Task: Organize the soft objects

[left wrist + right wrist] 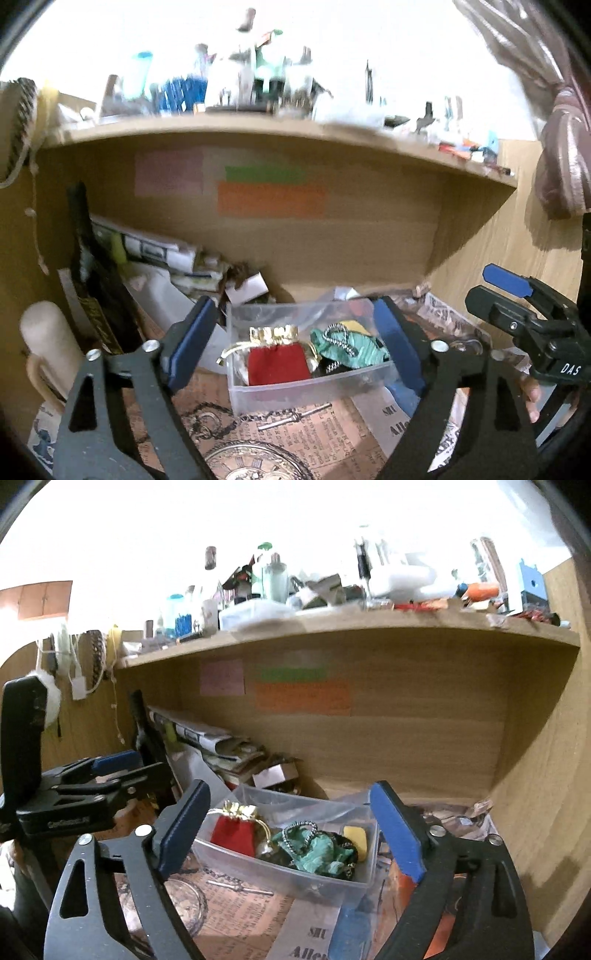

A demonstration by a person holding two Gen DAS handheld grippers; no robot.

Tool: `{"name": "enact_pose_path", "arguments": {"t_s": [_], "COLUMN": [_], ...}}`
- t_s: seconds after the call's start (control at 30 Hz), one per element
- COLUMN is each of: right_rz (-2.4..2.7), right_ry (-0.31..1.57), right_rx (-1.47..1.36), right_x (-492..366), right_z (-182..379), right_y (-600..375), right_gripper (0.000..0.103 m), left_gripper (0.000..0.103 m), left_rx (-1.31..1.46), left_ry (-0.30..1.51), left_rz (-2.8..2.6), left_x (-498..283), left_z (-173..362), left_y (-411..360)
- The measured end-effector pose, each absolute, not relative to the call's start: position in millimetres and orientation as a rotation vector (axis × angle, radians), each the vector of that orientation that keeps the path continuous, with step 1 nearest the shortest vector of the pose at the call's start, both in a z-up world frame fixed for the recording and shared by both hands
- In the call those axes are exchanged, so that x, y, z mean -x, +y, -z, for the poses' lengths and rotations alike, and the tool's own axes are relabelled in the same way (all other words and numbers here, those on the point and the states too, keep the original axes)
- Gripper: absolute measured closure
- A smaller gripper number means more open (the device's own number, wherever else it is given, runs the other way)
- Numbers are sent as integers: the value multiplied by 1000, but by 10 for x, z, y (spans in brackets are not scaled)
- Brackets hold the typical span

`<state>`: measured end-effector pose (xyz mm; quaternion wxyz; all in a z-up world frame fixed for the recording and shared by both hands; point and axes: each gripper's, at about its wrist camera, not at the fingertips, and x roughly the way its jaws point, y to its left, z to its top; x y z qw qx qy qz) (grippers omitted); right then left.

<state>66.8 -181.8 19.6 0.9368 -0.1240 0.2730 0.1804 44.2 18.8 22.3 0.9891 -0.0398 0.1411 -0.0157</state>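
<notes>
Cluttered wooden shelf nook (406, 738). Red pouch (279, 363) and green pouch (349, 349) already inside clear bin (295, 393). Both grippers' fingers released, holding nothing; looks nearly done.

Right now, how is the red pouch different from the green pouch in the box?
The red pouch is plain velvety red with a shiny gold top; the green pouch is teal with no gold showing. The red pouch stands upright at the left end; the green pouch lies crumpled, a beaded cord across it. Both are soft drawstring pouches in the clear plastic box.
</notes>
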Motion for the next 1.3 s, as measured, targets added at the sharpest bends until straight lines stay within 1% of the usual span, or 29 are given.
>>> {"name": "enact_pose_path", "arguments": {"t_s": [0.1, 0.2, 0.37, 1.3], "right_rz": [-369, -368, -369, -363], "right_ry": [540, 523, 514, 533], "right_rx": [244, 240, 234, 210], "right_x": [-608, -546, -473, -450], "right_z": [-248, -292, -341, -302], "right_y": [-1817, -1807, -1809, -1823], "right_gripper": [3, 0, 0, 0], "left_gripper": [9, 4, 1, 0], "left_rx": [63, 58, 45, 37], "left_ry": [250, 232, 211, 215], "left_rz": [20, 21, 17, 24], "left_x": [-321, -245, -131, -135], "left_z": [-265, -279, -296, -282], "left_y": [151, 121, 72, 74]}}
